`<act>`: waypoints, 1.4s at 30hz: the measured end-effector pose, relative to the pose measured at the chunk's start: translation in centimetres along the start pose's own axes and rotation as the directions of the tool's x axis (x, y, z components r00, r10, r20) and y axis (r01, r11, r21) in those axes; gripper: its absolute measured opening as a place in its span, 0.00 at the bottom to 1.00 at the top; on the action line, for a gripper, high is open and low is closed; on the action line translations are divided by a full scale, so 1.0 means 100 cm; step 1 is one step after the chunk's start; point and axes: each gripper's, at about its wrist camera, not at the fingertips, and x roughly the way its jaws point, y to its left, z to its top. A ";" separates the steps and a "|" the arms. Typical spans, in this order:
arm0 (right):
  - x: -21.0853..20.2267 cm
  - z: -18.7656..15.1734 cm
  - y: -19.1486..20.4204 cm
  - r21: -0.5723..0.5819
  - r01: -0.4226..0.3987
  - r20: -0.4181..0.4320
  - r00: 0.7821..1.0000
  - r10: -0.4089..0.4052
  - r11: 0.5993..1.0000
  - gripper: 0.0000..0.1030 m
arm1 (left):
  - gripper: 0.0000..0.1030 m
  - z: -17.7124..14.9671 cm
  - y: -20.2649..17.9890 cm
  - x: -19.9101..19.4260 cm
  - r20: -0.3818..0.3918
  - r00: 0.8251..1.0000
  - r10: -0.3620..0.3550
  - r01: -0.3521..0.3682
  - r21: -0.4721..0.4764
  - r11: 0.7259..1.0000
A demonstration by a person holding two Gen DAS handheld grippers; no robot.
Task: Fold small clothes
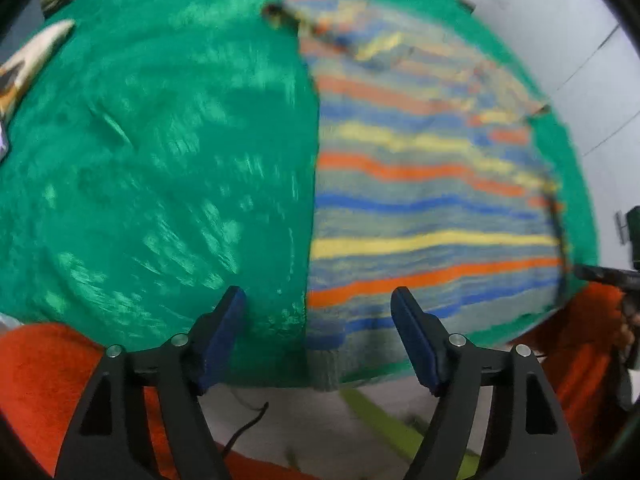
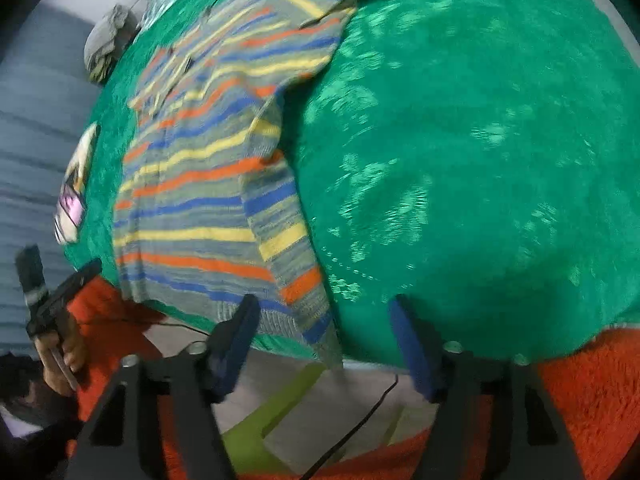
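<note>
A knitted sweater (image 1: 432, 200) with orange, blue, yellow and grey stripes lies flat on a green cloth (image 1: 160, 160). My left gripper (image 1: 318, 296) is open above the sweater's near left hem corner, which shows between its blue pads (image 1: 230, 320) without touching them. In the right wrist view the sweater (image 2: 192, 200) lies to the left with a sleeve folded along its right side. My right gripper (image 2: 324, 302) is open over the near right hem corner and sleeve end. Both views are blurred.
The green cloth (image 2: 460, 160) hangs over the near table edge. Below it are orange fuzzy fabric (image 1: 40, 380), a black cable (image 2: 360, 412) and a lime-green strip (image 2: 272, 408) on the floor. A grey bundle (image 2: 106, 40) and a printed item (image 2: 76, 184) lie beside the sweater. A hand (image 2: 60, 356) holds the other tool.
</note>
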 end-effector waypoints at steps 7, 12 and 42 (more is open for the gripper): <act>0.010 -0.006 0.010 -0.010 -0.021 -0.047 0.999 0.021 1.000 0.04 | 0.03 -0.009 -0.032 0.017 -0.079 0.995 0.057 -0.049 0.106 0.993; -0.028 -0.024 -0.033 0.301 -0.366 0.008 0.924 0.381 0.881 0.04 | 0.02 -0.017 -0.023 -0.019 -0.064 0.998 0.003 0.002 0.081 0.997; -0.144 0.091 0.052 -0.219 0.354 0.316 0.907 -0.277 0.909 0.78 | 0.66 -0.005 -0.037 -0.060 0.057 0.959 0.279 -0.278 -0.018 0.960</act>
